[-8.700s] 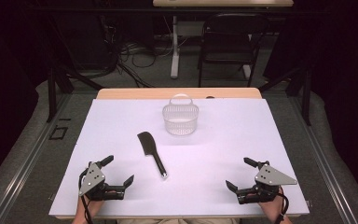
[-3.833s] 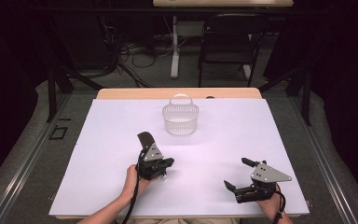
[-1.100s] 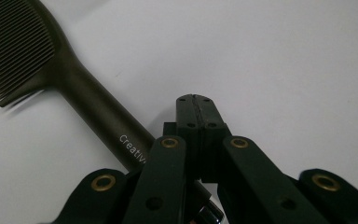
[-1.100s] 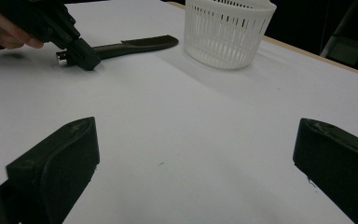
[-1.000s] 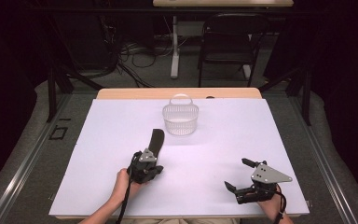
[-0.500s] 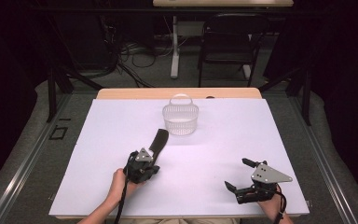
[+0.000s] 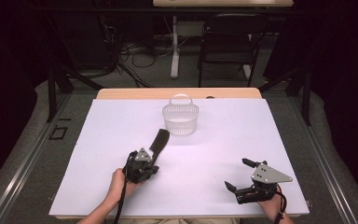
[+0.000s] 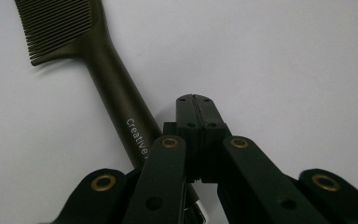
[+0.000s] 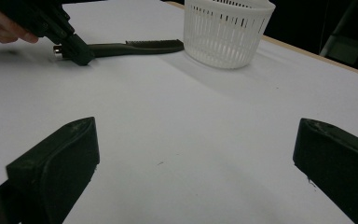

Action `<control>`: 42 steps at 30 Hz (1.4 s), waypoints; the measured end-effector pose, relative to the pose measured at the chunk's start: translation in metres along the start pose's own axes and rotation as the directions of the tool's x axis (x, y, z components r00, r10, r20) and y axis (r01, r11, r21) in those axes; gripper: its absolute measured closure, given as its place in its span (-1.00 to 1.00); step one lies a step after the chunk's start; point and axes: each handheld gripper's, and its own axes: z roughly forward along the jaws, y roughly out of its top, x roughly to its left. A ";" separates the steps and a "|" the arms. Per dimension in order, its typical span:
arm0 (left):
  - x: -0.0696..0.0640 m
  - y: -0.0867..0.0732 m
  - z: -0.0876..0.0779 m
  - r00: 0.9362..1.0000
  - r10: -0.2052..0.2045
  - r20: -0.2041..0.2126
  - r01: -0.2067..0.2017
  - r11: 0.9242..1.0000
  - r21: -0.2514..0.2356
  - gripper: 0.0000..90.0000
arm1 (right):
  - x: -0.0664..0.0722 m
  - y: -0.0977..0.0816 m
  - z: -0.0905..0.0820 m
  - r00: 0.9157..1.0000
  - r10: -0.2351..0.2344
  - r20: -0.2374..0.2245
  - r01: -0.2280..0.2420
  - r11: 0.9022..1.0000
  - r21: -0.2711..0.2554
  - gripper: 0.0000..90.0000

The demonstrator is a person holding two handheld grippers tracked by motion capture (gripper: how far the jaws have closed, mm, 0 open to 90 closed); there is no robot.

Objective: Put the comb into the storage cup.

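A dark comb (image 7: 160,140) lies on the white table sheet, its toothed end pointing up-right toward a white slotted basket (image 7: 181,119). My left gripper (image 7: 150,157) sits at the comb's handle end. In the left gripper view the jaws are pressed flat together at the left gripper's tip (image 8: 196,105), with nothing between them. The comb (image 8: 107,79) handle runs beside and under them on the left. My right gripper (image 7: 237,174) rests open near the front right. In its view I see the comb (image 9: 135,46), the basket (image 9: 226,32) and the left gripper (image 9: 77,53).
The white sheet (image 7: 270,135) covers most of the table, and a wooden edge (image 7: 121,93) shows at the back. A dark chair (image 7: 228,42) and floor cables lie beyond the table.
My left gripper came from the front left corner to the comb. The comb has swung from pointing up-left to pointing up-right toward the basket. The right gripper has barely moved.
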 end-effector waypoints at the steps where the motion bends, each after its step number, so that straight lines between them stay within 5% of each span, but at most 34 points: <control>1: 0.000 0.000 0.000 1.000 0.000 -0.001 0.000 1.000 0.000 1.00 | 0.000 0.000 0.000 1.000 0.001 0.001 -0.001 1.000 0.001 -1.00; 20: 0.005 -0.002 -0.006 1.000 -0.026 -0.015 0.026 0.999 0.026 1.00 | 0.000 0.001 0.000 1.000 -0.001 0.002 0.001 1.000 -0.003 -1.00; 42: 0.020 -0.015 -0.022 0.993 -0.055 -0.107 0.058 0.998 0.025 1.00 | 0.000 0.001 0.000 1.000 -0.004 0.003 0.004 1.000 0.001 -1.00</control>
